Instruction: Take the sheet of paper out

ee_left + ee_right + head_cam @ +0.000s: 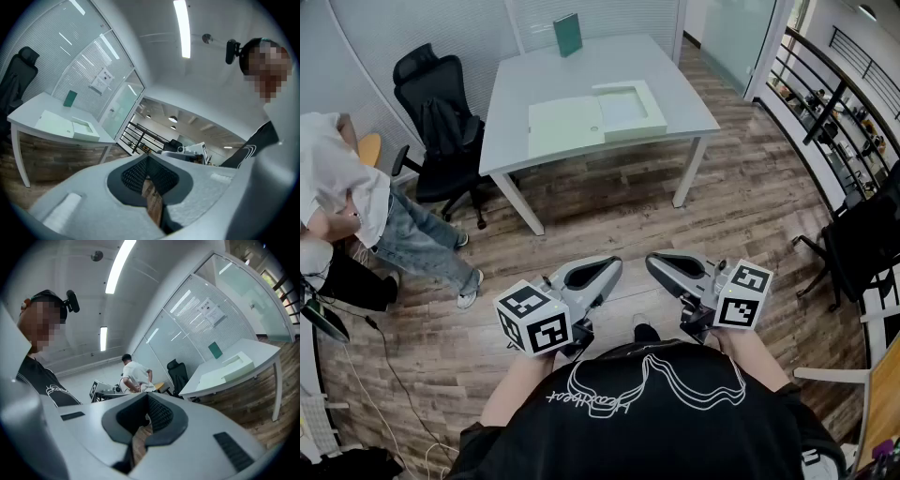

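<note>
A pale green flat box [630, 110] lies open on the white table [546, 73], its lid [565, 126] flat beside it on the left. The box's inside looks pale; I cannot make out a separate sheet of paper. Both grippers are held close to the person's body, far from the table, over the wooden floor. My left gripper [602, 269] points toward the table with jaws together and nothing between them. My right gripper [660, 263] is beside it, jaws also together and empty. The box [85, 130] shows far off in the left gripper view, and the box [238, 364] likewise in the right gripper view.
A dark green book [567, 34] stands at the table's far edge. A black office chair [441, 122] sits left of the table. A person in a white shirt [337, 183] bends over at the far left. A railing [834, 94] and another chair [862, 248] are at the right.
</note>
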Motion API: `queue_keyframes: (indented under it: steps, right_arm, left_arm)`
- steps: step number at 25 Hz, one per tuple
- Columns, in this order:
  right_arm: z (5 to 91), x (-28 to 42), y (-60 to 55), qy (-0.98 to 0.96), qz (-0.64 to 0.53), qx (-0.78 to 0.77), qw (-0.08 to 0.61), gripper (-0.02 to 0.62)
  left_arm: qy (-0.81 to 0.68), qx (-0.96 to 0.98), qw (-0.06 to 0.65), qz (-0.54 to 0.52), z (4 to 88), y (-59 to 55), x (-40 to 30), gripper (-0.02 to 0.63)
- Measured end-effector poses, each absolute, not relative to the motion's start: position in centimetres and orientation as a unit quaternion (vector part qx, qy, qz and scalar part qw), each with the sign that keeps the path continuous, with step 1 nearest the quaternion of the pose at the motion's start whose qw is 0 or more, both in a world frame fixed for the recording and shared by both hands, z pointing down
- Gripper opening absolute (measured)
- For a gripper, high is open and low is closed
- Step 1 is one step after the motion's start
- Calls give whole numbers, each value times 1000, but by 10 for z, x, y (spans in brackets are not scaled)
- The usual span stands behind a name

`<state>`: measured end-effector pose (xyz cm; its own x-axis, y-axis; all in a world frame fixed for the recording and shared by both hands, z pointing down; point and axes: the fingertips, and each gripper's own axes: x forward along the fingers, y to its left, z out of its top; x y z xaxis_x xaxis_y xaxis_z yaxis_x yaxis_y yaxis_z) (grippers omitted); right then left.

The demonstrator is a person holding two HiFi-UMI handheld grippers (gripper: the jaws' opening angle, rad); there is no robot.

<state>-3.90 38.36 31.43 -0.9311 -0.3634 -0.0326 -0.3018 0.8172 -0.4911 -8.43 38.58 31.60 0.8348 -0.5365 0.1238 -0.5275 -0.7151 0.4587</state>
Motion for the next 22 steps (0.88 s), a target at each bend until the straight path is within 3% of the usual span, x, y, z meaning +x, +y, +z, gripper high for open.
queue_keyframes:
  steps: [22]
  right_arm:
    - [327, -26, 357, 949, -252, -174, 69, 8]
  left_arm:
    - [-298, 915, 271, -17, 329, 361, -75, 12]
